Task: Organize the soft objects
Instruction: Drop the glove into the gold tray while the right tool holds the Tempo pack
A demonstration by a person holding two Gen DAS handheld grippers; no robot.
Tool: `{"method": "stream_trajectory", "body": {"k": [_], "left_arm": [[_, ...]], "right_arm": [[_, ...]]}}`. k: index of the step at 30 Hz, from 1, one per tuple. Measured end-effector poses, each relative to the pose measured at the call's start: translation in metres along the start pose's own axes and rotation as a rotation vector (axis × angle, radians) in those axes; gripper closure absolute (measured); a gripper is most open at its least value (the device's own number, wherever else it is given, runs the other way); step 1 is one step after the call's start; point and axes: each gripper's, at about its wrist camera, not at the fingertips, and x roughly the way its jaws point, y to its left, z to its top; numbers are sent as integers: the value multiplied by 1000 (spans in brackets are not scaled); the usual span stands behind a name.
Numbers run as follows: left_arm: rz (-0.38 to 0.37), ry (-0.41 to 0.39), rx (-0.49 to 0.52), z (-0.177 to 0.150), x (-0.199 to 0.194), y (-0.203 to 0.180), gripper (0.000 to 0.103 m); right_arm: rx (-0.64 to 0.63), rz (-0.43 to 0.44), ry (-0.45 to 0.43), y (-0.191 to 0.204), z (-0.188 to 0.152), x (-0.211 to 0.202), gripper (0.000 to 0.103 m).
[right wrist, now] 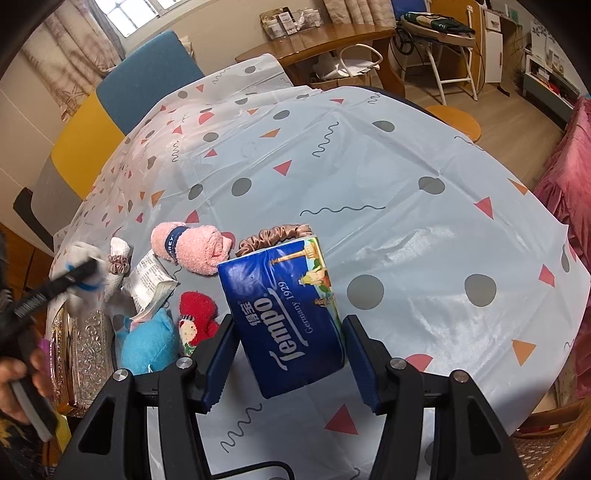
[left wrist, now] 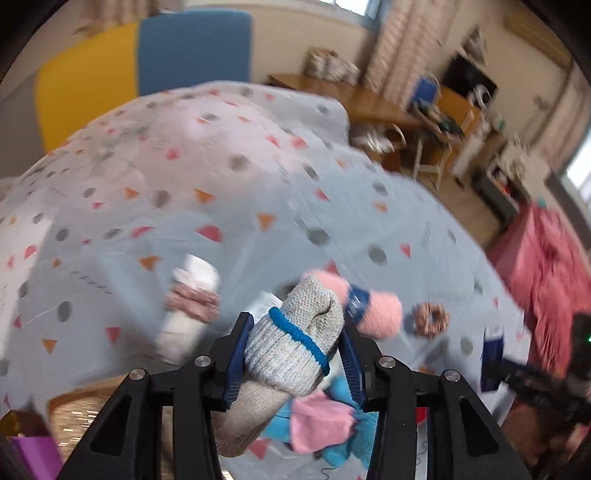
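We see open surface (right wrist: 424, 229) right of the pack. Left gripper (left wrist: 293, 354) jaws clamp 1 grey sock roll (left wrist: 295, 343); right gripper (right wrist: 291, 354) jaws half-open, clamping 1 blue tissue pack (right wrist: 288, 314).

We note a table under a pale blue tablecloth (right wrist: 369, 155) printed with grey dots and triangles. Behind it stands a blue and yellow chair (right wrist: 147, 77). A wooden desk (right wrist: 317, 37) sits against the beige wall, a white folding chair (right wrist: 450, 62) beside it. Daylight enters a curtained window (right wrist: 125, 14). The floor (right wrist: 517, 122) is wood; pink fabric (right wrist: 565, 177) hangs at right.
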Motion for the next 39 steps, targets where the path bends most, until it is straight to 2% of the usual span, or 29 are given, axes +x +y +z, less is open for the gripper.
{"method": "stream_trajectory", "body": {"k": [8, 16, 22, 25, 26, 33, 39], "left_arm": [[102, -123, -172, 20, -71, 88, 57], [206, -217, -266, -3, -151, 168, 56], [260, -262, -371, -54, -200, 231, 56], [311, -262, -415, -93, -216, 259, 56], [307, -263, -434, -106, -219, 266, 56], [278, -213, -598, -208, -218, 311, 56], [262, -131, -719, -267, -197, 341, 56]], "right_arm": [[5, -24, 6, 1, 0, 1, 45], [6, -44, 10, 2, 0, 3, 45], [7, -62, 17, 2, 0, 5, 45], [3, -71, 22, 3, 0, 6, 45], [2, -75, 24, 4, 0, 6, 45], [-1, -105, 42, 5, 0, 9, 45], [1, -141, 57, 6, -1, 11, 45]]}}
